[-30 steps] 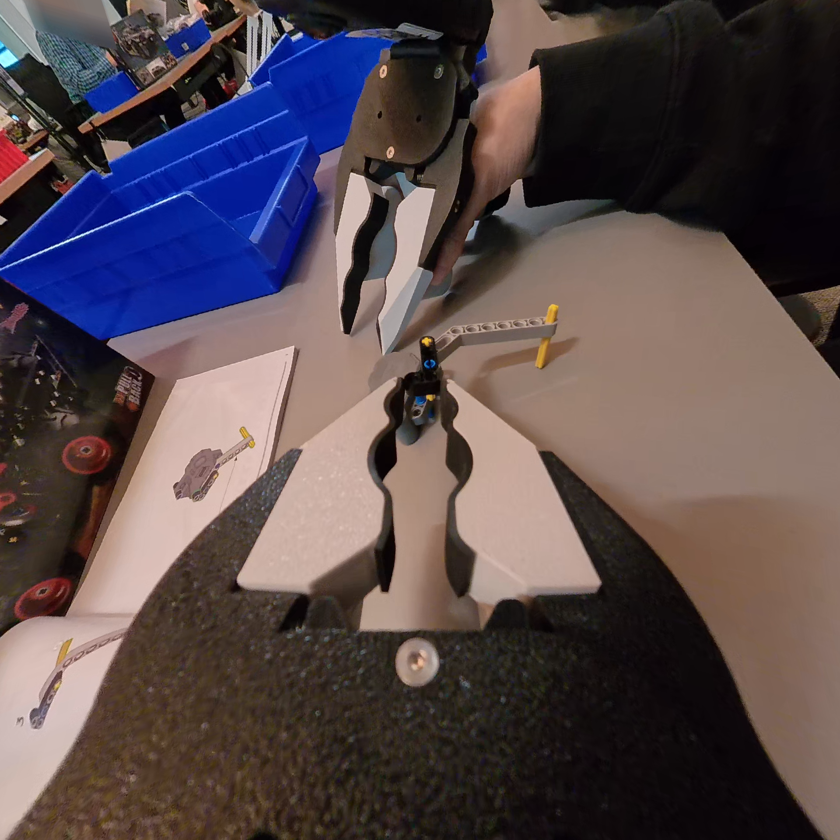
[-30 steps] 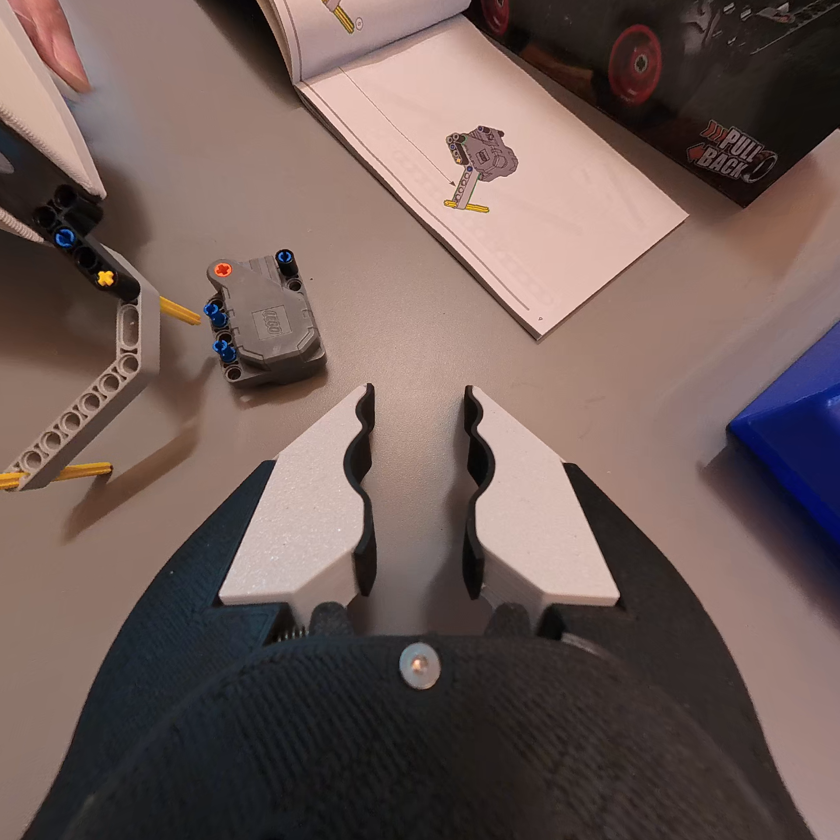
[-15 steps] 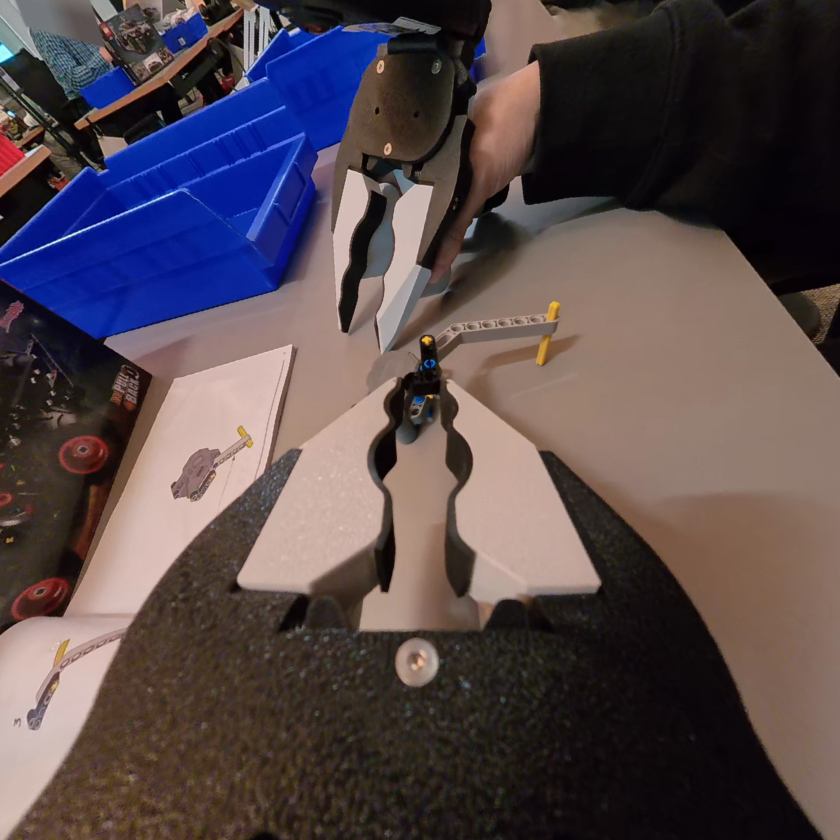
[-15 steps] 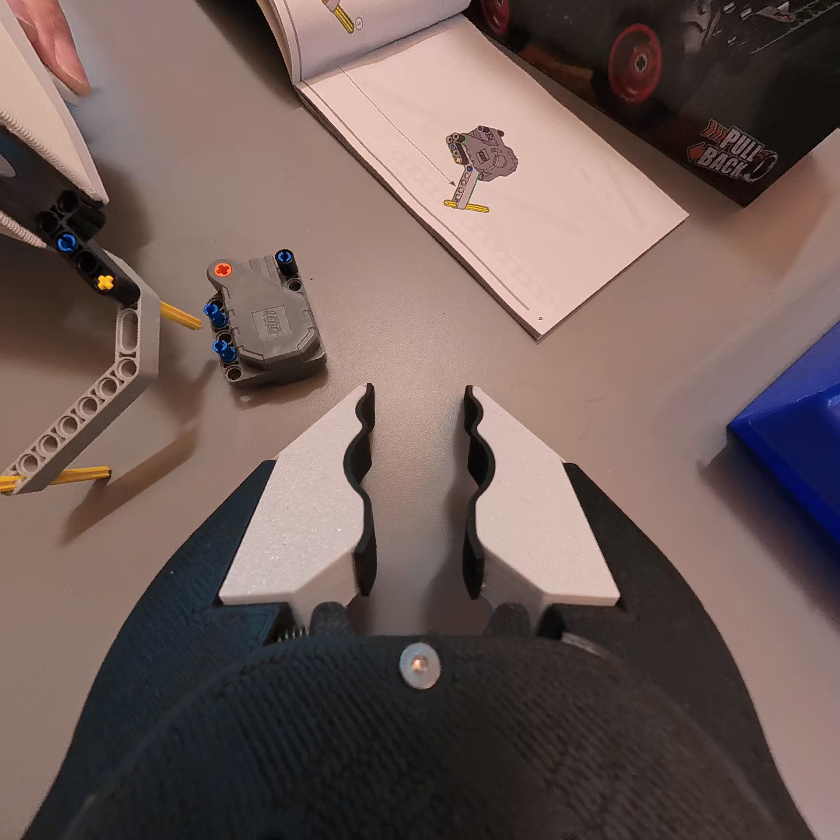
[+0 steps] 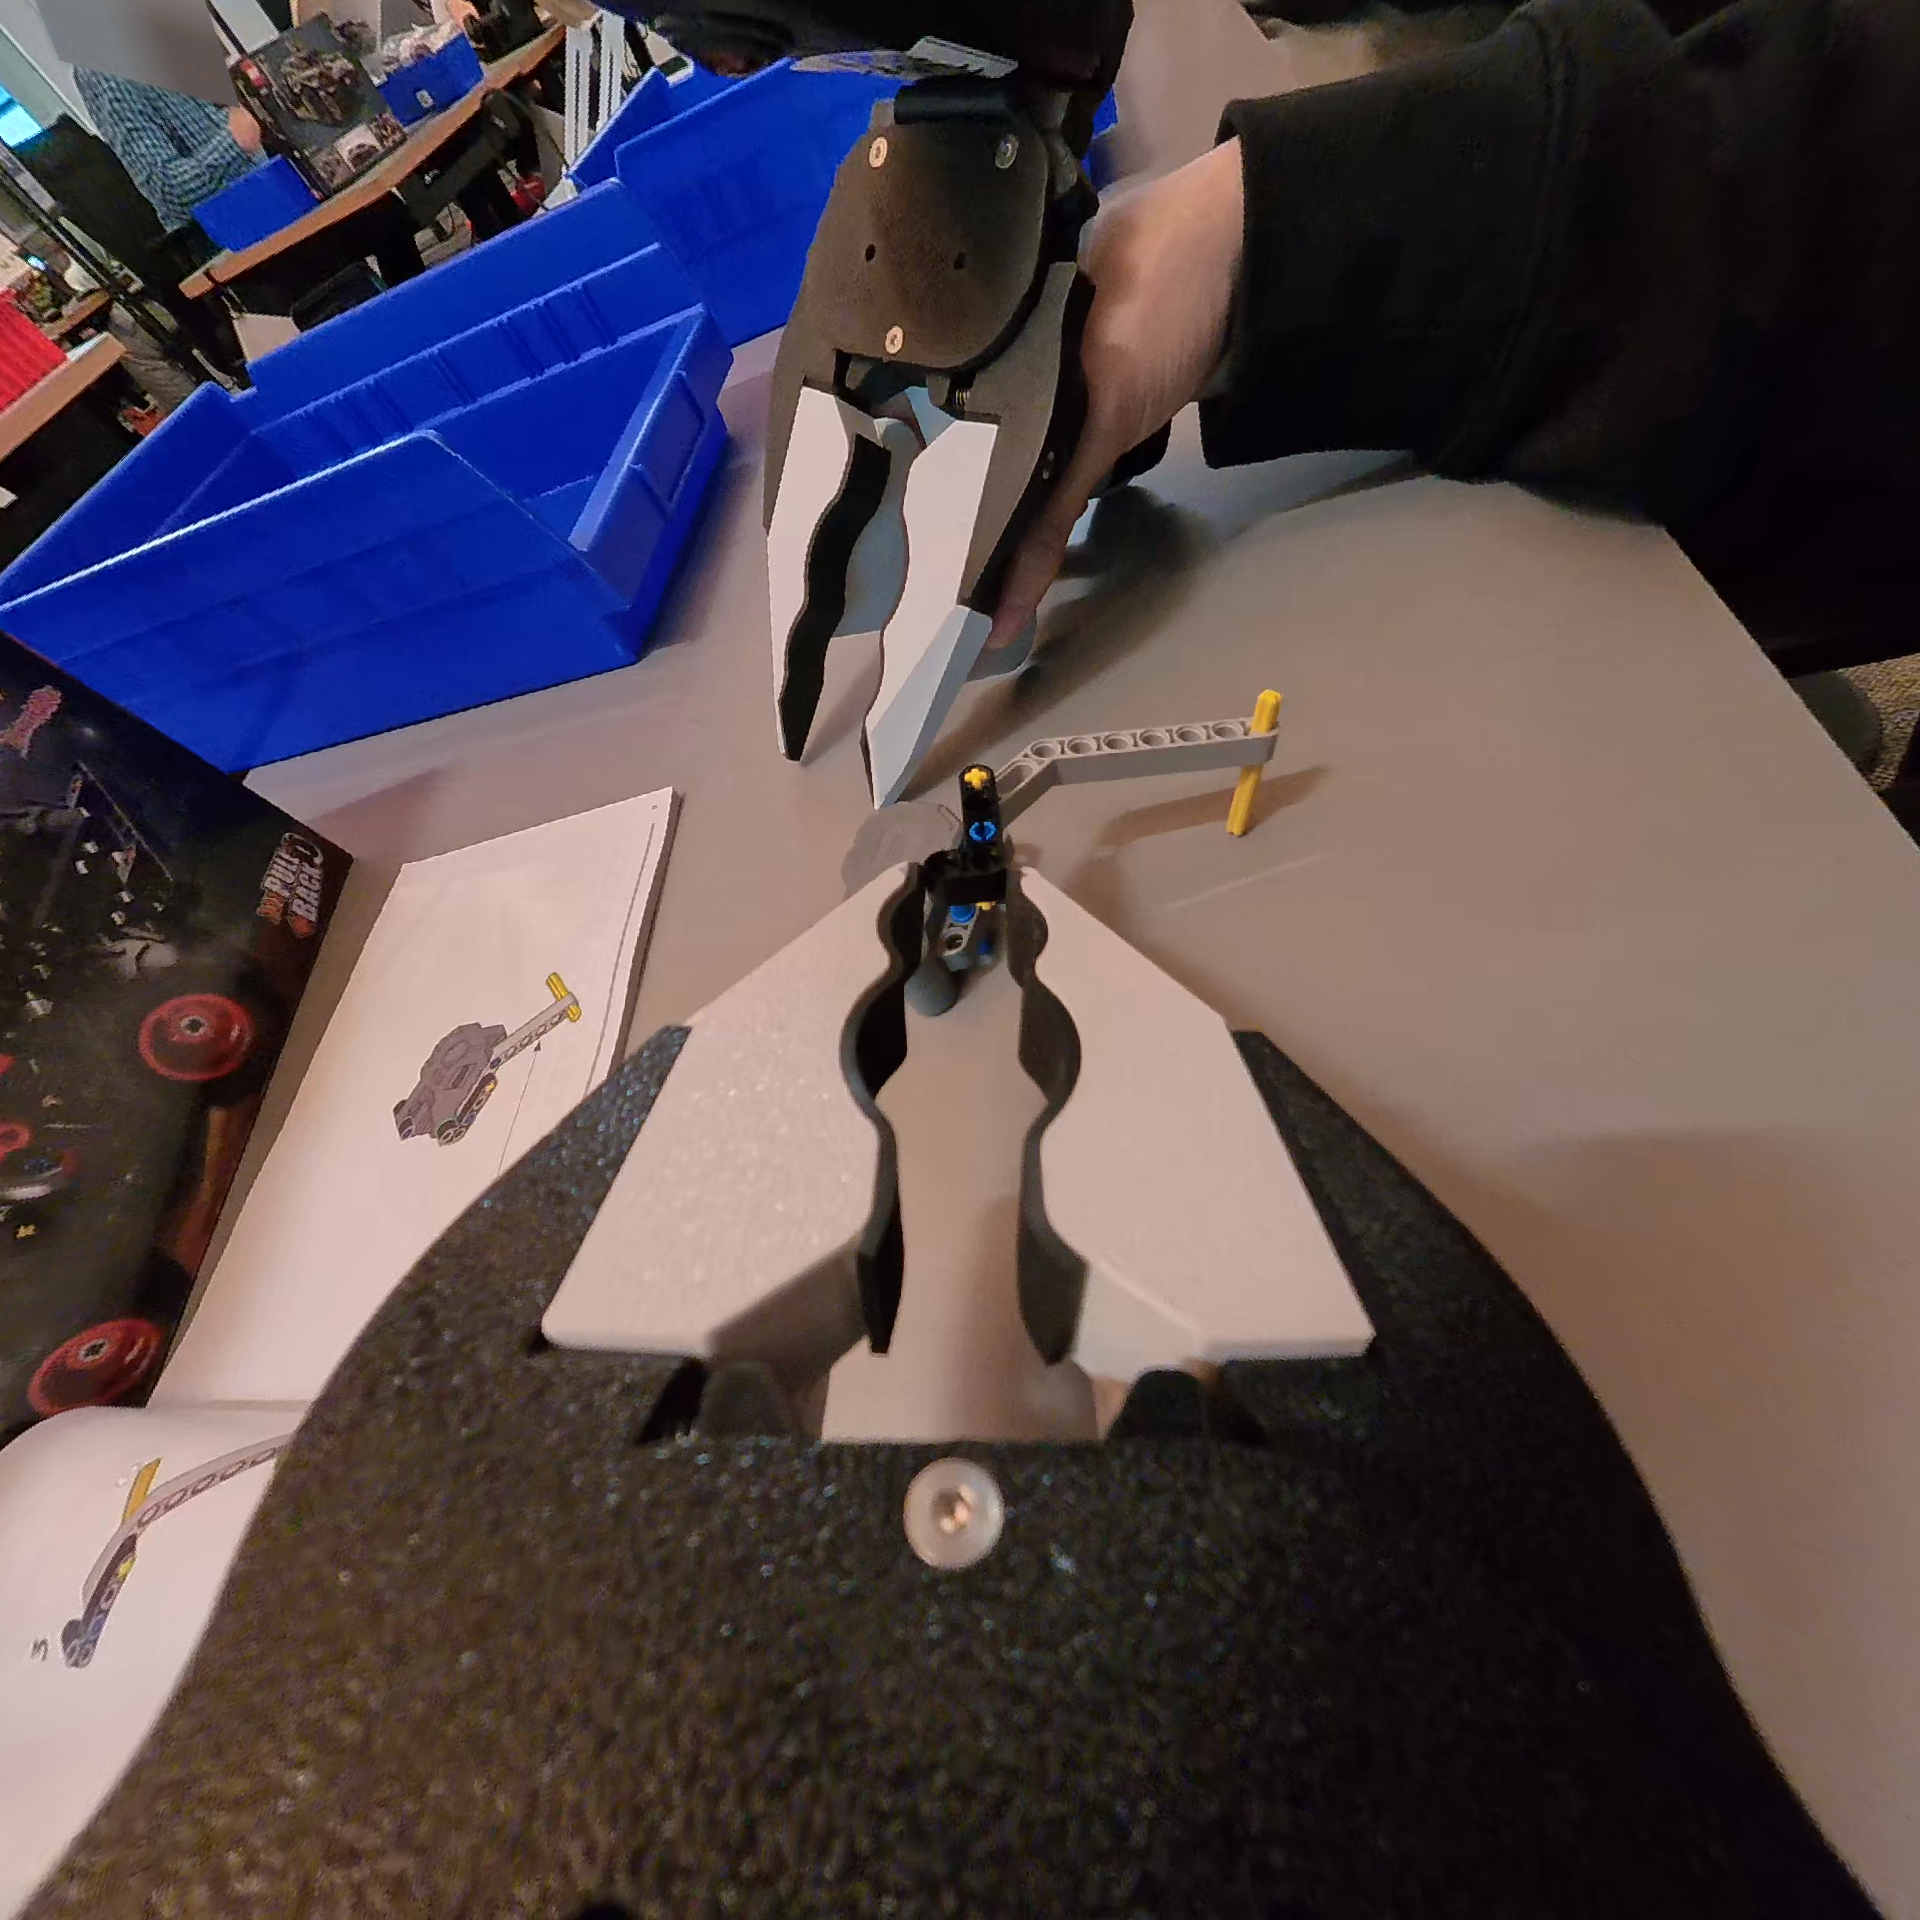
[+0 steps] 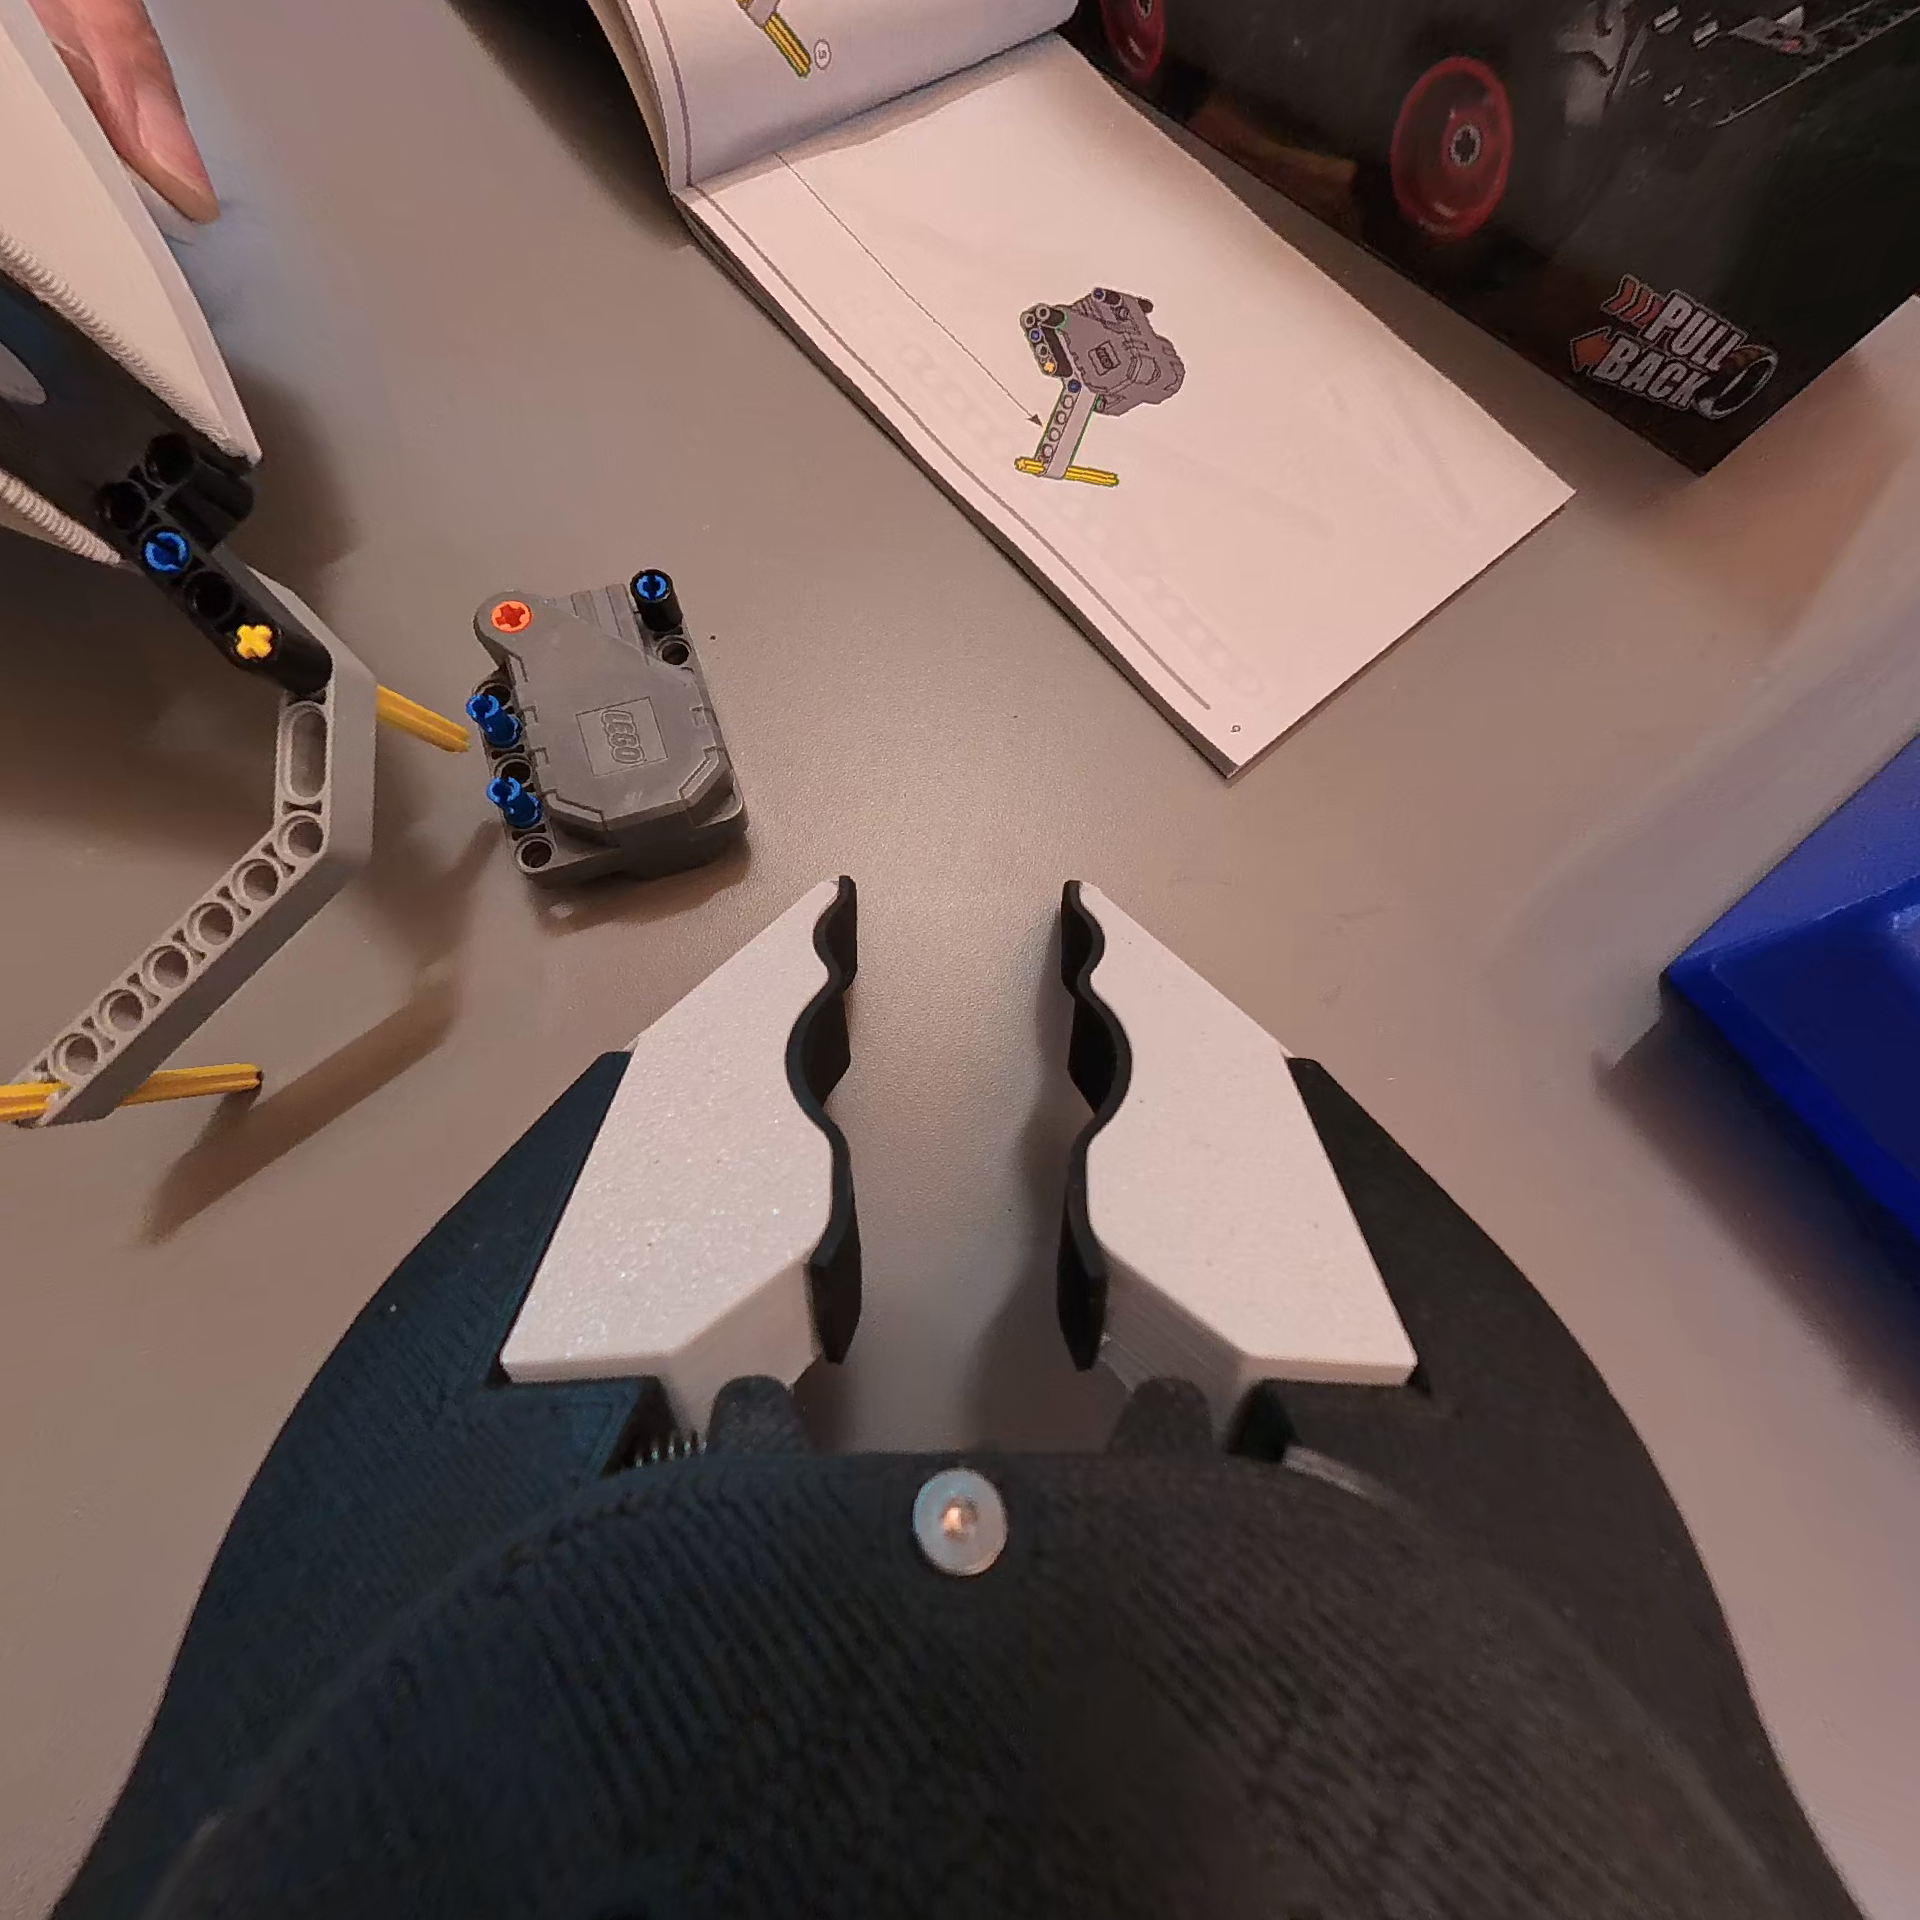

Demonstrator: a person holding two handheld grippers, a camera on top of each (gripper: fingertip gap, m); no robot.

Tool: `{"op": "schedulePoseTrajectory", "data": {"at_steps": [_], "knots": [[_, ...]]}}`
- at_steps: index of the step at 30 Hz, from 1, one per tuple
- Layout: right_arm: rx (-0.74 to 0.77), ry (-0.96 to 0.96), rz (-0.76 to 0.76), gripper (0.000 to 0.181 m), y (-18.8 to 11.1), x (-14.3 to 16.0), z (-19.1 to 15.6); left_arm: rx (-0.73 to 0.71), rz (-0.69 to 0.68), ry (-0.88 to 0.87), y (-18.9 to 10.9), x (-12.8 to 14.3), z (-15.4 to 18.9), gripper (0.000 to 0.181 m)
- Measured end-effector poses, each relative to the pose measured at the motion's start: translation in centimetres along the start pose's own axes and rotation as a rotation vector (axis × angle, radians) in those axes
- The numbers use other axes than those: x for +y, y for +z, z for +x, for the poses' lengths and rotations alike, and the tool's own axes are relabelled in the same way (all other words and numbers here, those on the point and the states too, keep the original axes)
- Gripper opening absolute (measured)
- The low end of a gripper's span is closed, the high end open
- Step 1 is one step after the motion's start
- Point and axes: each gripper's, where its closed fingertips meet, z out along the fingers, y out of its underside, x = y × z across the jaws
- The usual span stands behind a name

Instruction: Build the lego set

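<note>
While left gripper (image 5: 961, 883) pinches beam assembly (image 6: 208, 935), motor block (image 6: 613, 743) seemingly lies just beside.

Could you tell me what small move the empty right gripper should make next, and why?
Probably swing the open right gripper left and close it on the dark grey motor block, which lies loose on the table. The left gripper already holds the black-and-grey beam assembly beside the block's blue pins.
</note>
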Motion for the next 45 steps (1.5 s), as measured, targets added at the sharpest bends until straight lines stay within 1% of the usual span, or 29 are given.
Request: {"op": "schedulePoseTrajectory", "data": {"at_steps": [15,20,22,23,24,26,28,30,31,34,37,40,41,43,45], "knots": [[0.004,-0.003,0.001,0.038,0.0,0.0,-0.1,0.034,0.041,0.012,-0.3,-0.2,0.2,0.012],[-0.016,-0.008,0.002,0.046,-0.5,0.2,-0.6,0.042,0.079,0.068,-0.7,-0.7,0.4,0.012],[-0.101,0.048,-0.013,0.05,-0.6,0.6,-1.4,0.056,0.1,0.099,-0.9,-0.9,0.7,0.012],[-0.155,0.092,-0.003,0.057,-1.1,0.6,-1.9,0.062,0.11,0.106,-1.0,-1.1,0.7,0.012],[-0.222,0.14,0.012,0.057,-1.8,0.5,-2.7,0.068,0.121,0.107,-1.1,-1.2,0.8,0.012],[-0.331,0.242,0.065,0.051,-3.3,-0.1,-3.5,0.08,0.153,0.113,-1.2,-1.7,0.8,0.012],[-0.461,0.329,0.163,0.051,-5.0,-1.5,-4.6,0.103,0.19,0.115,-1.4,-2.3,0.8,0.012],[-0.587,0.371,0.224,0.049,-6.4,-2.5,-5.9,0.121,0.221,0.114,-1.6,-2.9,0.5,0.012],[-0.607,0.356,0.226,0.049,-6.6,-2.6,-6.3,0.128,0.232,0.112,-1.6,-3.1,0.3,0.012],[-0.555,0.25,0.176,0.057,-6.1,-2.0,-6.6,0.171,0.253,0.089,-1.5,-3.5,-0.4,0.012],[-0.531,0.202,0.171,0.055,-5.7,-2.3,-6.9,0.231,0.238,0.073,-0.8,-3.2,-0.9,0.012],[-0.583,0.265,0.214,0.044,-5.5,-3.5,-7.4,0.287,0.193,0.047,0.4,-2.0,-1.2,0.012],[-0.594,0.288,0.213,0.04,-5.4,-3.7,-7.5,0.296,0.199,0.035,0.7,-1.9,-1.3,0.012],[-0.586,0.316,0.18,0.041,-4.8,-3.6,-7.7,0.312,0.218,0.001,0.9,-1.8,-1.5,0.012],[-0.547,0.32,0.102,0.042,-4.3,-2.8,-7.7,0.313,0.216,-0.01,1.0,-1.3,-1.5,0.012]]}}
